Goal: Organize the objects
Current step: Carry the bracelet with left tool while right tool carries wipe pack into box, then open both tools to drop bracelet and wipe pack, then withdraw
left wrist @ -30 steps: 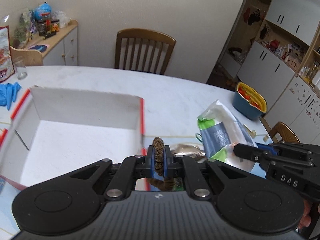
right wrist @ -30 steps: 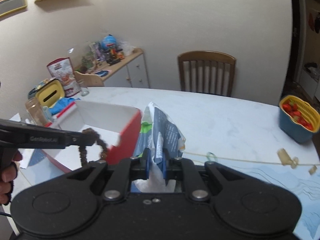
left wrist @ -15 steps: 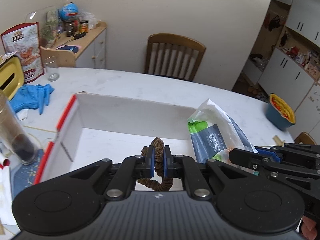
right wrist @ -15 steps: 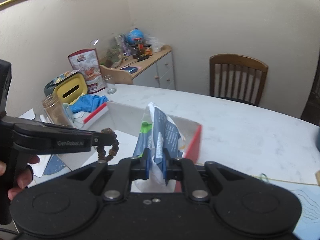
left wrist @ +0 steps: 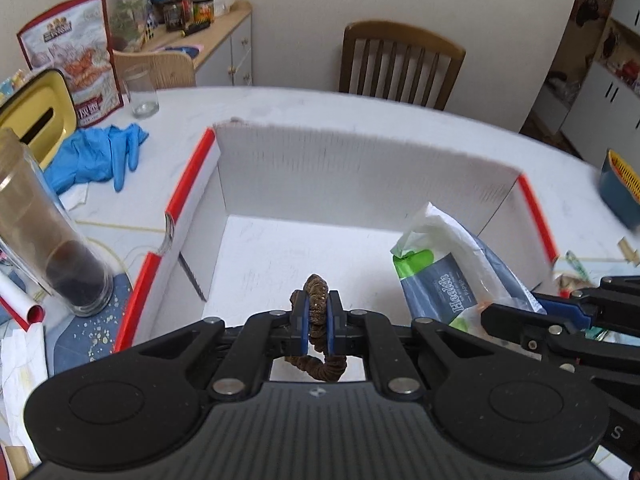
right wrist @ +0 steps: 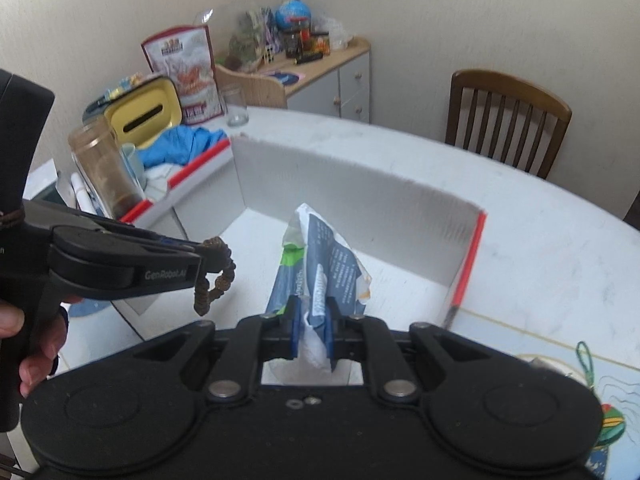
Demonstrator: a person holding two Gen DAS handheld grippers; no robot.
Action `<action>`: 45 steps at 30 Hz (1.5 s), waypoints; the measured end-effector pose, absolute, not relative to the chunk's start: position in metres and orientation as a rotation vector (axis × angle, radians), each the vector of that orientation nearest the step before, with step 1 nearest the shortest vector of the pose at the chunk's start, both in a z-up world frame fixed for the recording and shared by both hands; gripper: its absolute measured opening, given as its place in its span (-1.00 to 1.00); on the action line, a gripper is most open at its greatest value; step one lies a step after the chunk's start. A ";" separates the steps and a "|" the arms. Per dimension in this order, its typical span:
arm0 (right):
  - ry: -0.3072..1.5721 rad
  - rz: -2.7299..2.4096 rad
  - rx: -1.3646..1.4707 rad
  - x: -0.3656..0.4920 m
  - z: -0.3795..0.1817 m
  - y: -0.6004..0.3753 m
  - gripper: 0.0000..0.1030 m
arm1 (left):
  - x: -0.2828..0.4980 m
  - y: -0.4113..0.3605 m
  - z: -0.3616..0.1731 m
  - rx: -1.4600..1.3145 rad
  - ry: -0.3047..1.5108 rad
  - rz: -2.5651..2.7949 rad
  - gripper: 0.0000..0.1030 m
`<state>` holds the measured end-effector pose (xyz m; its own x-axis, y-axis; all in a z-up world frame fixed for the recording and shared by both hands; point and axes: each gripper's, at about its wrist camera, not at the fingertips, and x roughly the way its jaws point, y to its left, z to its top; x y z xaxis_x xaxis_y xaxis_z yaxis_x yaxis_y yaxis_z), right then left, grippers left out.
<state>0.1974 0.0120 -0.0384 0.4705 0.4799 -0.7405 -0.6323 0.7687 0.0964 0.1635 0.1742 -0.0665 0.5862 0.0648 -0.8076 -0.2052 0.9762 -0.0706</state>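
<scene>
Both grippers hung over the open white box point(left wrist: 352, 168), a corrugated cardboard thing with red edges, sitting on the pale marbled table point(left wrist: 304, 108). Left gripper point(left wrist: 316, 322) was clamped tight on a brown bead bracelet point(left wrist: 318, 292); the loop drooped below the jaws, so it was limp, light, bumpy-surfaced, best pinched across the strand as it was. Right gripper point(right wrist: 313, 326) was squeezed shut on the crimped end of a tissue pack point(right wrist: 320, 264), soft crinkly plastic in grey-blue, green and white, with white paper bunched between the pads. The pack looked light and squashy, film probably a bit slick, so a grip on the sealed end seemed safer than on the puffy middle. Both items were in the air above the box floor, bracelet left, pack right, not touching each other as far as I could tell. Off to the left stood a tall clear jar point(left wrist: 44, 240), rigid and likely breakable, and floppy blue gloves point(left wrist: 96, 156).
</scene>
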 end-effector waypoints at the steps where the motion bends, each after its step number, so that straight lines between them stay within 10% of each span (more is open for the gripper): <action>1: 0.846 0.684 -0.210 0.198 -0.042 0.014 -0.80 | 0.164 0.175 -0.070 -0.159 0.943 0.157 -0.84; 45: 0.818 0.667 -0.124 0.185 -0.018 -0.019 -0.21 | 0.154 0.166 -0.069 -0.186 0.977 0.111 -0.57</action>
